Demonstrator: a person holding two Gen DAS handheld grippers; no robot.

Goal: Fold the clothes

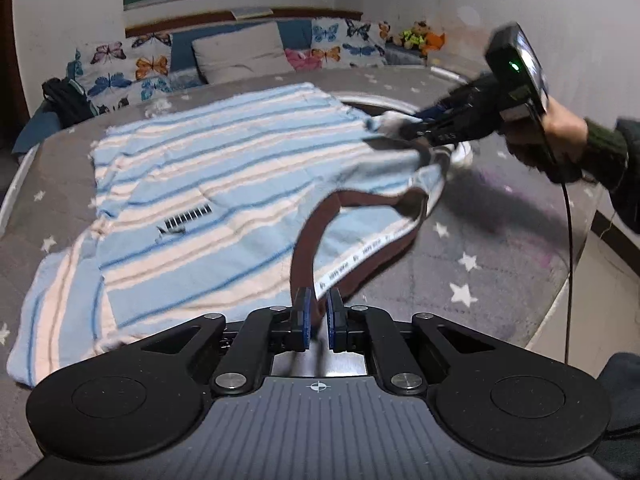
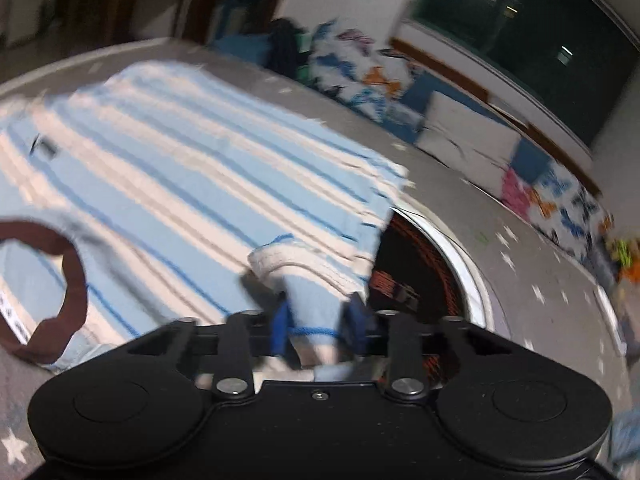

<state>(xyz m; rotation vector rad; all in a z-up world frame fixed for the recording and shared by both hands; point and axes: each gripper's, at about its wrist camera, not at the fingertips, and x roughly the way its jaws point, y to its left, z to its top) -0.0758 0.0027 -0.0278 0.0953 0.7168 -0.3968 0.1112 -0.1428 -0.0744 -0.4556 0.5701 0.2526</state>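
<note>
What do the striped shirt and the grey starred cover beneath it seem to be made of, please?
The striped shirt looks like soft knit cotton, matte: it drapes and creases where the left gripper and right gripper pinch it, and its brown collar looks ribbed. The grey starred cover seems quilted fabric with a slight sheen; faint stitched lines show, though blur leaves this uncertain.

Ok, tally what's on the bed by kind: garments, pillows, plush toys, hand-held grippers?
Striped T-shirts: 1
Pillows: 3 (grey, two butterfly-print)
Plush toys: a small cluster, too blurred to count
Hand-held grippers: 2 (left, right), both clamping the shirt
Total countable: 6
</note>
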